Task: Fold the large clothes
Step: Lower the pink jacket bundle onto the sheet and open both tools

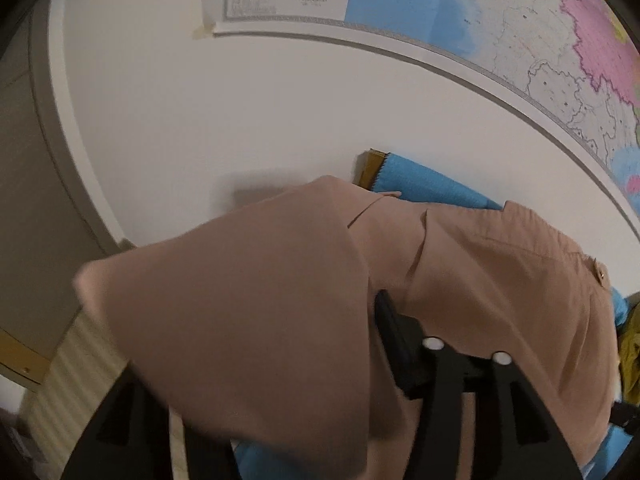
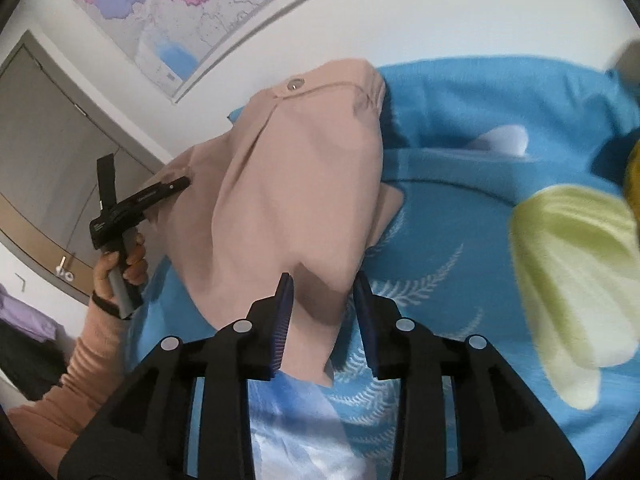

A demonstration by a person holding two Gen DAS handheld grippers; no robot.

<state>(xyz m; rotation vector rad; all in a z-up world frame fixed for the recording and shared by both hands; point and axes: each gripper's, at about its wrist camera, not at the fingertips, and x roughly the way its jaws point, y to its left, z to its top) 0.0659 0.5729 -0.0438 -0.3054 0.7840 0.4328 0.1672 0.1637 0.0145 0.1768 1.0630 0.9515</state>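
Observation:
A large tan garment with a snap button hangs lifted over the blue bed cover. My right gripper is under its lower edge. The jaws stand apart with a fold of the cloth hanging loosely between the blue pads, not pinched. In the left wrist view the same garment drapes over my left gripper and hides its left finger; only the right finger shows. From the right wrist view the left gripper is spread open, and one fingertip touches the cloth's edge.
A hand in a peach sleeve holds the left gripper. A yellow-green garment lies on the bed at right. A wall map hangs behind, with a grey door at left. A brown board stands at the bed's head.

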